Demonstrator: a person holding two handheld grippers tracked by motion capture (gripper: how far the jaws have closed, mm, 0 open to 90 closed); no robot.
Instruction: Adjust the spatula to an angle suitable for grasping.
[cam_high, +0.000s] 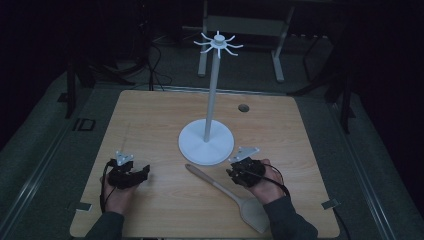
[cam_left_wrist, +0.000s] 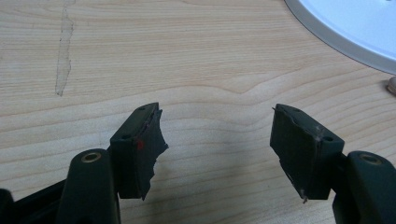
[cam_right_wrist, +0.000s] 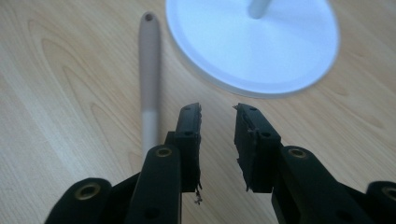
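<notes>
A white stand rises from a round base (cam_high: 206, 142) in the middle of the wooden table (cam_high: 150, 115); its thin pole ends in a crown of hooks (cam_high: 218, 44). A pale spatula (cam_high: 225, 192) lies flat in front of the base, blade toward me. Its handle (cam_right_wrist: 150, 70), with a hole at the end, runs just left of my right gripper (cam_right_wrist: 217, 108). That gripper's jaws stand a narrow gap apart with nothing between them, close before the base (cam_right_wrist: 261, 51). My left gripper (cam_left_wrist: 215, 112) rests at the table's near left, open wide and empty.
A small round grommet (cam_high: 243, 107) sits in the table's far right. Behind the table stand the legs of another table (cam_high: 280, 55) and cables on a dark floor. The stand's base edge (cam_left_wrist: 355, 28) lies to the far right of my left gripper.
</notes>
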